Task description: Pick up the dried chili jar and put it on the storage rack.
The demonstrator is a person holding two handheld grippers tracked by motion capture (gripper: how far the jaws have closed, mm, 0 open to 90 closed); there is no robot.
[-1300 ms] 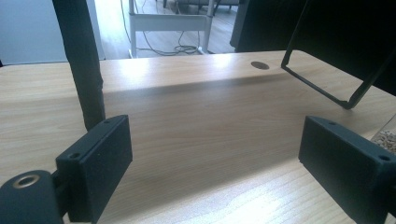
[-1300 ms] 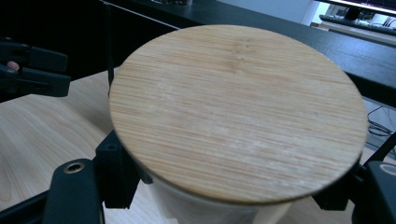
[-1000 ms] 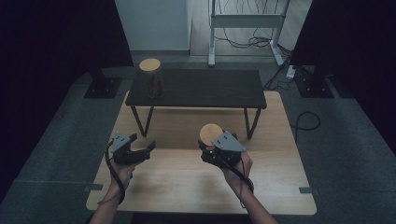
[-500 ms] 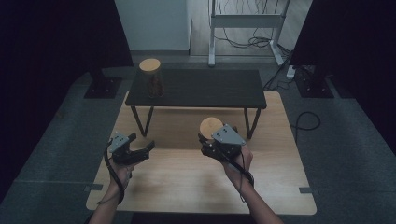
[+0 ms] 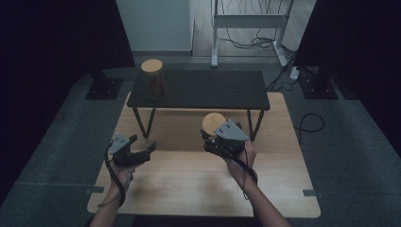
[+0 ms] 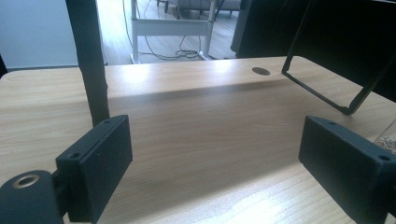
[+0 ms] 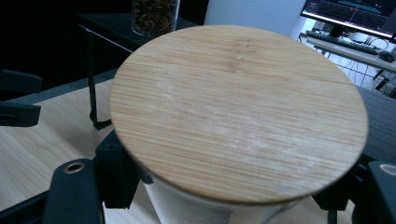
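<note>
Pale wood grain covers the light wooden bench [image 5: 189, 189], which runs across the lower half of the high view above grey floor, with the person's forearms rising from the bottom edge. At lower left of centre the left tool [image 5: 142, 153] hangs just above the bare bench top, its jaws standing wide apart with nothing between them; the left gripper view shows the two black pads [image 6: 100, 158] flanking bare wood. Right of centre, the right tool [image 5: 213, 139] is clamped on a clear glass jar with a round bamboo lid [image 5: 214, 124]; in the right gripper view that lid [image 7: 238, 107] sits large in the middle of the frame, the jaws pressing the glass body on both sides beneath it. Beyond the hands a low black shelf on thin metal legs [image 5: 208, 90] stands on the far part of the bench. At its left end stands a second clear jar with a bamboo lid and dark brown contents [image 5: 153, 79]. Farther back, at top centre, a white metal frame with loose cables [image 5: 248, 28] stands on the floor.
</note>
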